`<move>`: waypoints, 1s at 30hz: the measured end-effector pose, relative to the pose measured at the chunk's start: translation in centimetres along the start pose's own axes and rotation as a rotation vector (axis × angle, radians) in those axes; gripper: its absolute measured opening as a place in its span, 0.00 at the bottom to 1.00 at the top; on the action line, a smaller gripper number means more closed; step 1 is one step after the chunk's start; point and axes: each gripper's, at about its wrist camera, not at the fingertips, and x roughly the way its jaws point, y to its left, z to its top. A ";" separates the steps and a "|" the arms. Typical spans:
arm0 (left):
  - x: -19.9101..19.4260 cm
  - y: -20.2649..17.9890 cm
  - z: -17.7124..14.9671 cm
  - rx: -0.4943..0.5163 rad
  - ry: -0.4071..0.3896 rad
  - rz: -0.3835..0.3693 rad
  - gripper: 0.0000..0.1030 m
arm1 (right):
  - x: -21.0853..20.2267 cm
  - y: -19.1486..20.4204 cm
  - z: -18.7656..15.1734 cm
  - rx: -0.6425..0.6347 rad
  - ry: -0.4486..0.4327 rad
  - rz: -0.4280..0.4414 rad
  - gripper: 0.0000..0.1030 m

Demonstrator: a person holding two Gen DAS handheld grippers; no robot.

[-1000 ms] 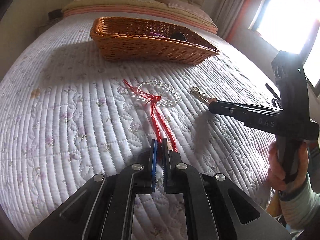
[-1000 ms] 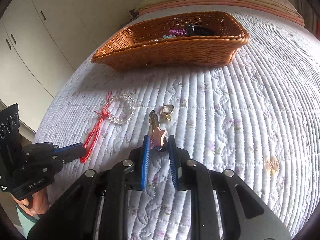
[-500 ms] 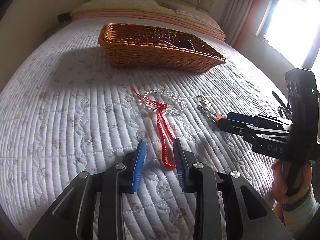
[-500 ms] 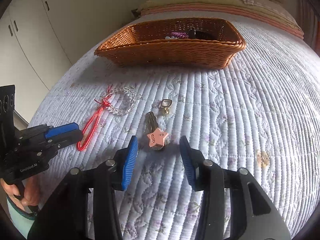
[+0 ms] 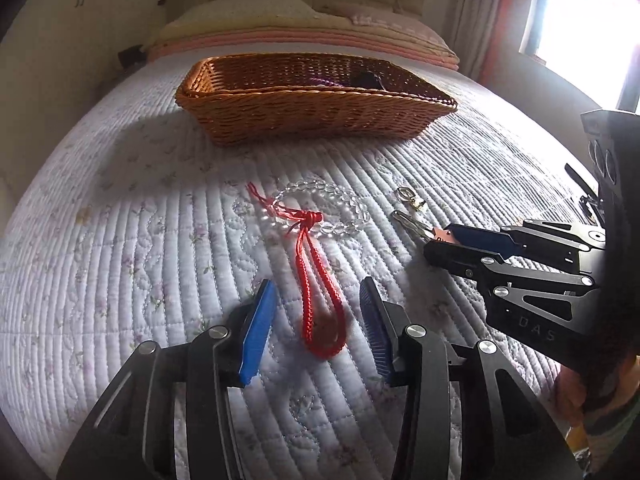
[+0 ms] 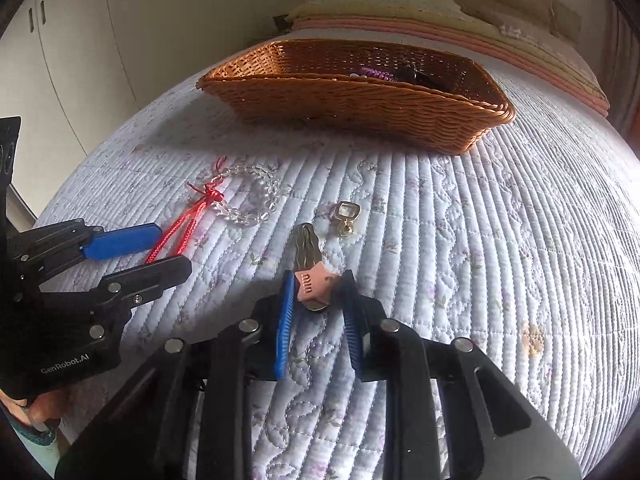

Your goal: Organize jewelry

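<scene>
Left wrist view: the left gripper [image 5: 316, 308] sits low over the quilt [image 5: 120, 248], its jaws released and just opened wider, blue pads standing clear on either side of the red cord [image 5: 320, 304]. The cord's looped end lies between the jaws, touching neither pad. Its long axis runs from that loop at 6 o'clock up toward 12, slightly tilted to 11, ending in a knot on the bead bracelet [image 5: 320, 212]. The bracelet lies flat as a ring beyond the knot. At 3 o'clock of the bracelet lies a small gold clasp [image 5: 408, 196], and just below it the key [image 5: 408, 222], its blade pointing to 10 o'clock. The right gripper [image 5: 436, 240] comes in from 3 o'clock with the key's pink head between its fingertips. The basket [image 5: 312, 120] stands well beyond, at 12 o'clock, with dark and purple items inside.

Right wrist view: the right gripper [image 6: 316, 284] has just been closing, and its jaws are clenched on the pink star head [image 6: 314, 286] of the key [image 6: 307, 250]; both blue pads press its sides. The key's long axis points away to 12 o'clock, blade resting on the quilt [image 6: 480, 240]. The clasp [image 6: 347, 216] lies near the blade tip, at its 2 o'clock, apart from it. At 10 o'clock the bracelet [image 6: 248, 196] rests with its cord [image 6: 176, 236] trailing toward 7 o'clock, into the spread jaws of the left gripper [image 6: 172, 248]. The basket [image 6: 360, 96] stands at 12 o'clock, well apart
</scene>
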 end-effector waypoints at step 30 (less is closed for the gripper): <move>-2.3 1.3 15.5 -0.007 -0.299 0.047 0.02 | -5.0 -3.6 14.3 0.046 -0.236 -0.050 0.20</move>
